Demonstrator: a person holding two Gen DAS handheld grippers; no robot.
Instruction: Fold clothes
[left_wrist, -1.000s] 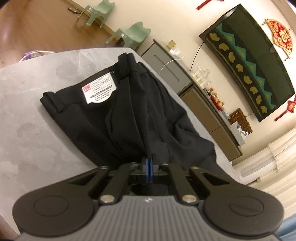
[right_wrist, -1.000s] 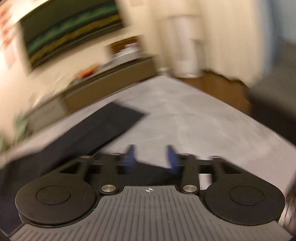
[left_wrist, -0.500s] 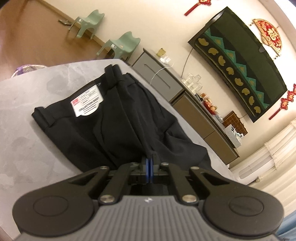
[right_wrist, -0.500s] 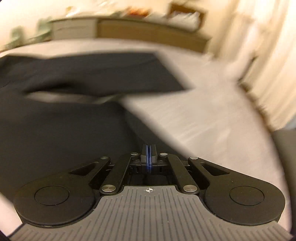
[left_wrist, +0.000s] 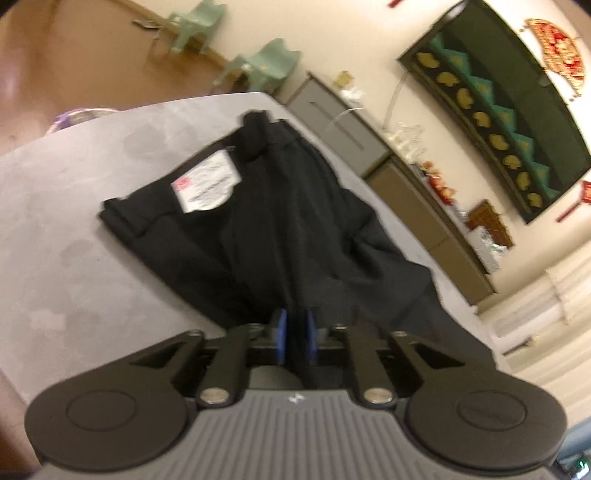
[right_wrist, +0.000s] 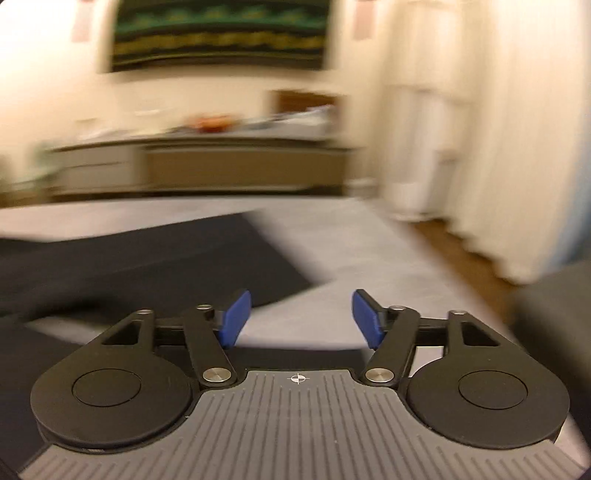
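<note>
Black trousers (left_wrist: 295, 221) lie on the grey table (left_wrist: 74, 258), waistband at the far end with a white label (left_wrist: 207, 186) on it. My left gripper (left_wrist: 295, 338) sits at the near end of the trousers. Its jaws are opening, and a fold of the black cloth still stands in the narrow gap between the blue pads. In the blurred right wrist view, a trouser leg (right_wrist: 166, 258) stretches across the table (right_wrist: 351, 258) to the left. My right gripper (right_wrist: 301, 319) hovers just past the leg's end, jaws opening wide with only bare table between them.
Two green chairs (left_wrist: 266, 62) and a long low sideboard (left_wrist: 424, 206) stand beyond the table's far edge. A purple thing (left_wrist: 81, 116) shows past the table's left rim. Pale curtains (right_wrist: 480, 147) hang at the right, with a dark grey piece of furniture (right_wrist: 554, 314) beside the table.
The left pads, pressed together on the cloth before, have parted slightly. The right gripper went from open to shut to wide open while swinging across the trouser leg towards its end.
</note>
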